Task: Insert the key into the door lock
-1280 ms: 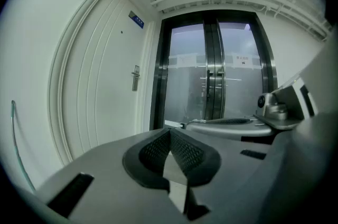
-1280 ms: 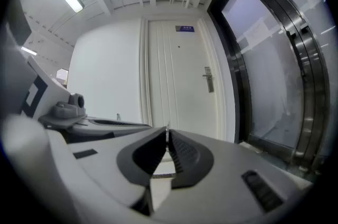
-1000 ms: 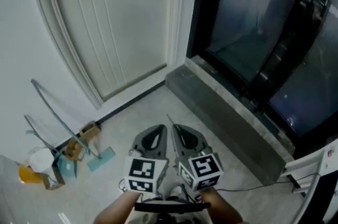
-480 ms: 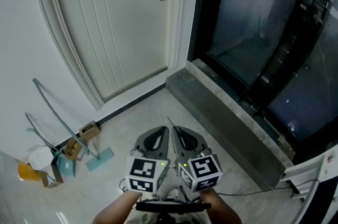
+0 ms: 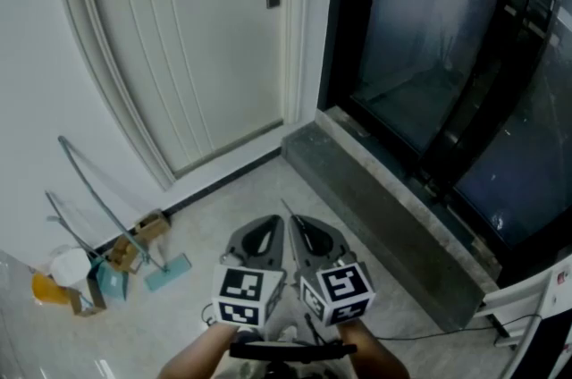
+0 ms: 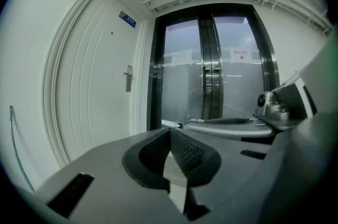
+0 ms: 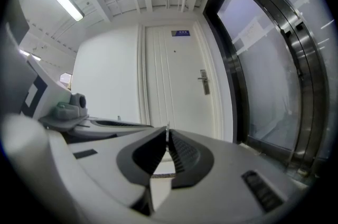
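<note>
From the head view, the left gripper and right gripper sit side by side, low over the floor. Only here can you see a box by the wall.

In the left gripper view, the fingers are pressed together with nothing in them. The glass doors stand ahead.

In the right gripper view, the fingers squeeze a thin key. Its tip pokes out. The door lock is well apart from it, on the white door.
</note>
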Available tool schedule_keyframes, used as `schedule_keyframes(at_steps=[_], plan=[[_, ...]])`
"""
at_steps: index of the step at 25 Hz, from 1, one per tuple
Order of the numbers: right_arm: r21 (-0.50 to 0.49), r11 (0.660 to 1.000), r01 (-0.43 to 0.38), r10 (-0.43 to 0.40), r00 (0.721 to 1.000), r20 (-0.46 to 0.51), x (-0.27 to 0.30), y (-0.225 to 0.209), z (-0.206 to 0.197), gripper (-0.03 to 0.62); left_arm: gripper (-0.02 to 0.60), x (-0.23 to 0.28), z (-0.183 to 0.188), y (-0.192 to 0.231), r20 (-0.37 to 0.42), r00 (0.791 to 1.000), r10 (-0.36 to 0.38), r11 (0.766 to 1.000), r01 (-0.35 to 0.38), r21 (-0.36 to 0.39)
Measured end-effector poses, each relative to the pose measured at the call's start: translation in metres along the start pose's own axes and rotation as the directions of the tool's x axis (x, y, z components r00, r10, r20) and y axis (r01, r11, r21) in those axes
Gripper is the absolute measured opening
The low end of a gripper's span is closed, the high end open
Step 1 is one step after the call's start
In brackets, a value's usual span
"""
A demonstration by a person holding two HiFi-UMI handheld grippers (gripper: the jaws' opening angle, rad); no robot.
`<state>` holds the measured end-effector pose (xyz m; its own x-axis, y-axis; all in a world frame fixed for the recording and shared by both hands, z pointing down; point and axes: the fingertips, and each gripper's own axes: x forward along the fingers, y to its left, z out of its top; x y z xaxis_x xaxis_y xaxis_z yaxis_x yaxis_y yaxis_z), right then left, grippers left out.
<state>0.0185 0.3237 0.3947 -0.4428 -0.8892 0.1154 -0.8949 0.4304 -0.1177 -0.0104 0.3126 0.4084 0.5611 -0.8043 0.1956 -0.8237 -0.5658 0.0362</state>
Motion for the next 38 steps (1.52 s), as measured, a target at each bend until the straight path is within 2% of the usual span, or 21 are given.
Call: schedule_keyframes(at_steps=[11,15,18,20,27,32,38], plan=[[-0.01,1.0,0.014,-0.014,1.0,0.006,0.002,-0.026,0.004,0.02,0.011,0.023,0.004,-0.011,-0.005,1.0,-0.013,1.0,0.013,0.018],[-0.033,0.999,0.029,-0.029,1.0,0.0,0.015,-0.036,0.005,0.02,0.011,0.039,0.004,-0.007,-0.008,0.999,-0.034,0.999,0.034,0.016],[-0.01,0.999,0.051,-0.051,0.999,-0.016,0.029,-0.042,0.006,0.02,0.011,0.052,0.007,0.002,-0.007,0.999,-0.051,0.999,0.051,0.011],[0.006,0.999,0.054,-0.054,0.998,-0.023,0.042,-0.042,0.009,0.02,0.011,0.061,0.009,0.011,-0.005,0.998,-0.061,0.998,0.061,0.005],[-0.054,0.995,0.088,-0.091,0.994,-0.055,0.098,-0.052,0.012,0.02,0.009,0.095,0.016,0.056,-0.011,0.995,-0.096,0.995,0.096,-0.025],[-0.044,0.993,0.112,-0.115,0.99,-0.076,0.143,-0.046,0.017,0.02,0.009,0.117,0.021,0.096,-0.006,0.993,-0.122,0.992,0.121,-0.026],[-0.095,0.988,0.125,-0.131,0.989,-0.065,0.197,-0.042,0.021,0.02,0.009,0.136,0.026,0.144,-0.005,0.99,-0.144,0.989,0.144,-0.037]])
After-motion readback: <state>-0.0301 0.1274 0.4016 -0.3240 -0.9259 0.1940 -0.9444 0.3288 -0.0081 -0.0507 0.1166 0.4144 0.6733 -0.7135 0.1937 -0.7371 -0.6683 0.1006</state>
